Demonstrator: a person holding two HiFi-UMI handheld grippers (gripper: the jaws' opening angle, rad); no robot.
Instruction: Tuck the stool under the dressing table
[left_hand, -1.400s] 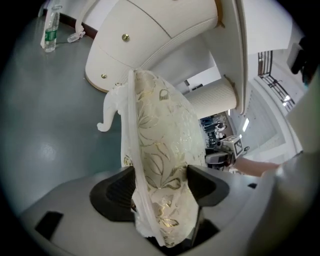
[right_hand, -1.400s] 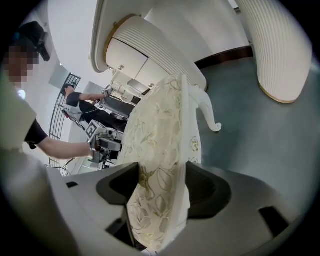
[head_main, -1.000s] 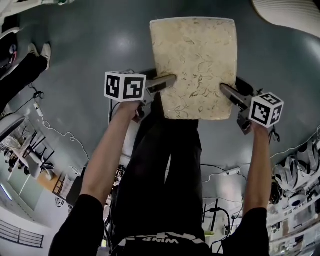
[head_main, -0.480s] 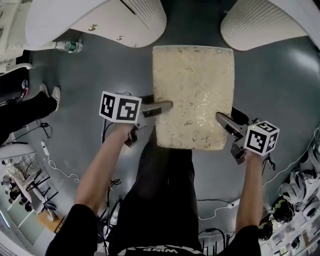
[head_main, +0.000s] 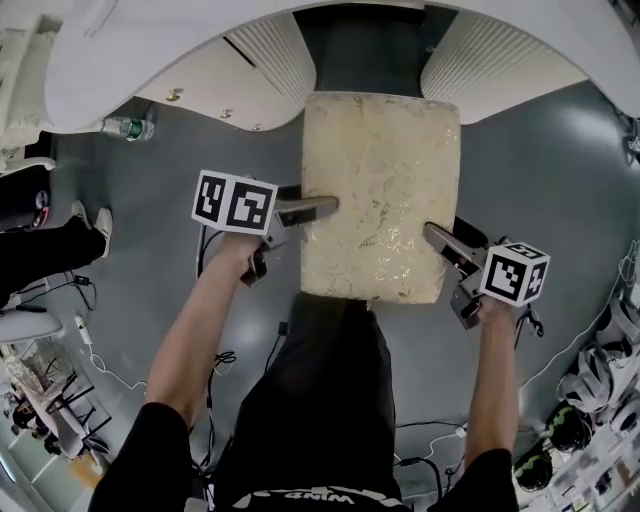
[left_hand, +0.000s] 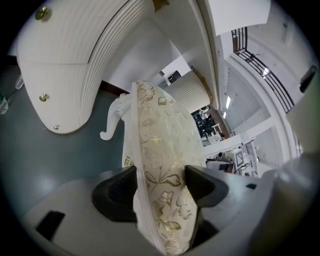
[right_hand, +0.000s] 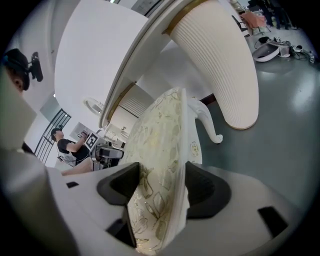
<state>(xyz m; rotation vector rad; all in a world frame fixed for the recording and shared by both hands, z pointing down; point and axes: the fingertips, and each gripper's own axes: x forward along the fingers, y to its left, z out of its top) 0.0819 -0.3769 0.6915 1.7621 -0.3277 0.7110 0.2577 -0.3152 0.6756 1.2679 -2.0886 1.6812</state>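
Clamping stool (head_main: 380, 190) seat sides with left tool (head_main: 312, 210) and right tool (head_main: 440, 240). Holding far edge just at table (head_main: 140, 55) opening; tucking barely starting, pushing fully under remaining.

A glossy grey-blue floor (head_main: 560, 170) runs through the room, and a clear plastic bottle (head_main: 128, 128) is on it. Below the bottle in the head view is a bystander's dark trouser leg (head_main: 40, 250) with pale shoes (head_main: 100, 224). Farther below it trail cables (head_main: 225, 358). Far right of the bottle and low down sits cluttered pale gear (head_main: 600, 395).
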